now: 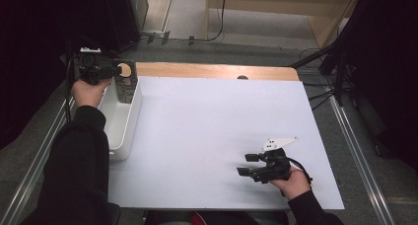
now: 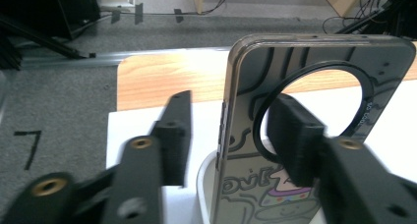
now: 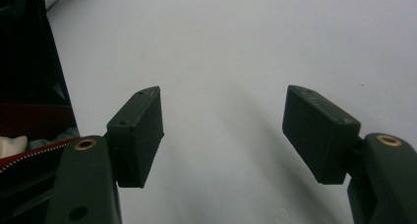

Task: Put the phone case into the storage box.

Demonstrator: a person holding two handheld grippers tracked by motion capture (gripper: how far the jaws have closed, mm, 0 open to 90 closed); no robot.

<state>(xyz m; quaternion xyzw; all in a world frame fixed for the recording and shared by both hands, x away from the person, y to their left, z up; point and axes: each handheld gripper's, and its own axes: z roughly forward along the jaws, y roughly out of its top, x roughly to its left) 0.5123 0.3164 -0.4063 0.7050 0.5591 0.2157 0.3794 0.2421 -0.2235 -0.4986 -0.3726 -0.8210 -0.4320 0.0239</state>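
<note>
While the white table sheet [image 1: 217, 136] takes up most of the high view, the work in hand sits at its ten o'clock corner, where a white bin [image 1: 120, 124] lies along the sheet's left edge. A bare strip of wooden tabletop [image 1: 217, 71] runs behind the sheet at twelve o'clock.

The phone case [image 1: 125, 84], clear with cartoon print and a dark ring [image 2: 361, 94] on its back, stands upright with its lower end inside the far end of the bin. The left gripper view shows it on edge between the jaws, top clear of the rim.

The left gripper [image 1: 114, 72], at ten o'clock, straddles the upper part of the case. Its jaws stand parted: one pad [image 2: 174, 130] is plainly clear of the case on the near side, while the other [image 2: 295, 135] shows through the clear back and appears close to it; contact there cannot be confirmed, as the plastic blurs the edge. Judged released.

The right gripper [image 1: 250, 165], at five o'clock, hovers low over bare sheet, jaws wide apart with nothing between them.

Risks noted:
- The case rests on its lower end against the bin wall; unsupported, it may topple inward or slide flat
- Withdrawing the left gripper at an angle could let the far pad catch the case and drag it out over the rim
- A knock on the light bin could shift it off the sheet's edge
</note>
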